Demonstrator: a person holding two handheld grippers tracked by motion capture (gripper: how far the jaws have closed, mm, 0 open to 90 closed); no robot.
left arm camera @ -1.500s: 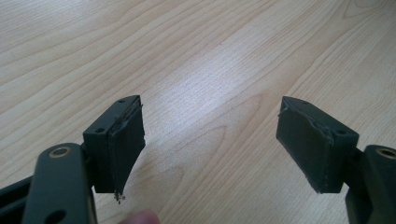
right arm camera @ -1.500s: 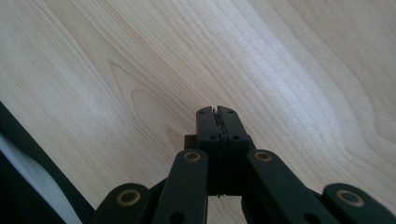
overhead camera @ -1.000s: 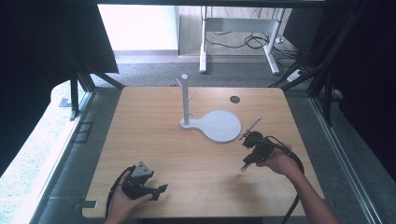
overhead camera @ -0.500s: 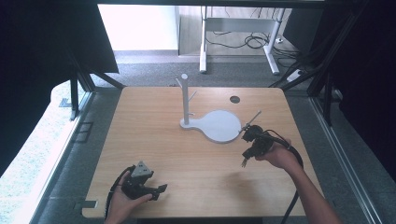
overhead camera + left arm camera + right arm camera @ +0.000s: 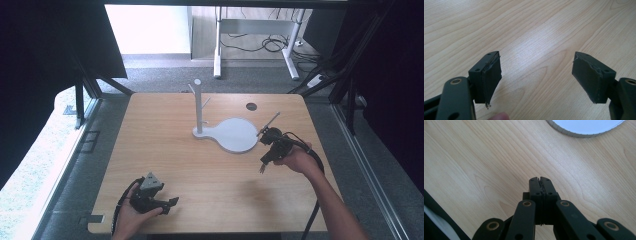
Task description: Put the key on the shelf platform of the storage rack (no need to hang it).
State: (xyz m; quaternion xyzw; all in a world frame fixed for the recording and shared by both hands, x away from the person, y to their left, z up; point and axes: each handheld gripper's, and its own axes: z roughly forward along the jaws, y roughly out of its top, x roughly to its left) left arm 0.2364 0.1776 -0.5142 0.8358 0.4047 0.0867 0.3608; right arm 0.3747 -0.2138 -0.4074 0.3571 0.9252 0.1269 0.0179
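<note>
High view: my left gripper (image 5: 170,202) rests near the table's (image 5: 165,135) front-left corner, jaws pointing toward the right edge; my right gripper (image 5: 264,162) hangs over the right half of the table, just beside the stand's (image 5: 235,135) round white base, tips pointing toward the front edge; the stand sits at mid-table toward the far edge, its post (image 5: 198,107) upright with short pegs; a dark round hole (image 5: 251,106) lies near the far edge.

Left gripper view: left gripper (image 5: 536,75) jaws stand wide apart; nothing between the pads (image 5: 492,75); bare wood beneath them.

Right gripper view: right gripper (image 5: 540,182) jaws are pressed fully together; nothing held; the rim of the stand's base (image 5: 576,133) curves across the top, apart from the tips.

Step in hand, as I judge it: approach; neither gripper has hold of anything, and the right one is the nearer to the stand.

Next move, as I judge it: spread the right jaws before any contact; turn the tips toward the base rim or the post; close only once a pad sits on each side; keep the left gripper clear near its corner.
</note>
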